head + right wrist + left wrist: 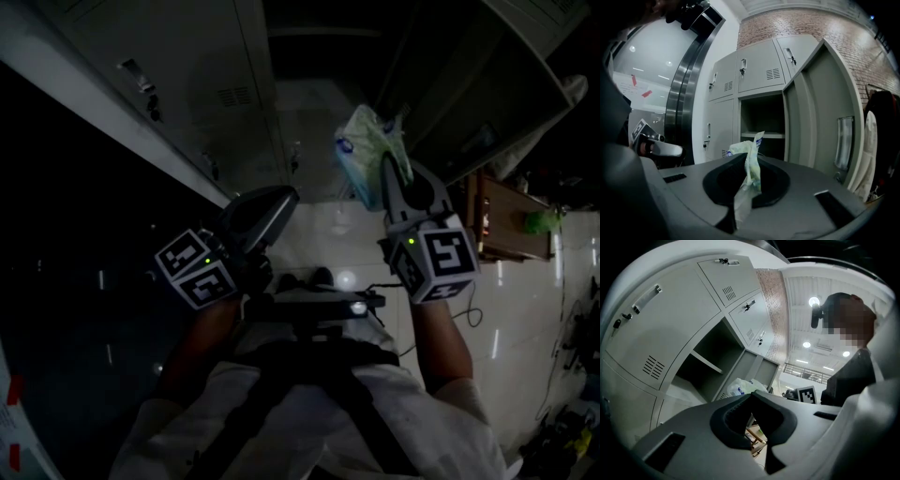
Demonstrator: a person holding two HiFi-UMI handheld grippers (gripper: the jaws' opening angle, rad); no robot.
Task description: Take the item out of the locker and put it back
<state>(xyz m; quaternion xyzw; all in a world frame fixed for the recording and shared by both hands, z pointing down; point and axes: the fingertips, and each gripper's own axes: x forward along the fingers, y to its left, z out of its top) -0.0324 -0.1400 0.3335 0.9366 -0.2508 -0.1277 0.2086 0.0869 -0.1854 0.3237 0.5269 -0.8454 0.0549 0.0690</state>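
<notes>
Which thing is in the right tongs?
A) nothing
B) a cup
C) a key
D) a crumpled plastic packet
D: the right tongs are shut on a crumpled pale packet, which the right gripper view shows pinched between them and sticking up past the tips.

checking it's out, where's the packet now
Head view, right of centre: the packet is pinched in the right gripper, in front of the open locker.
</notes>
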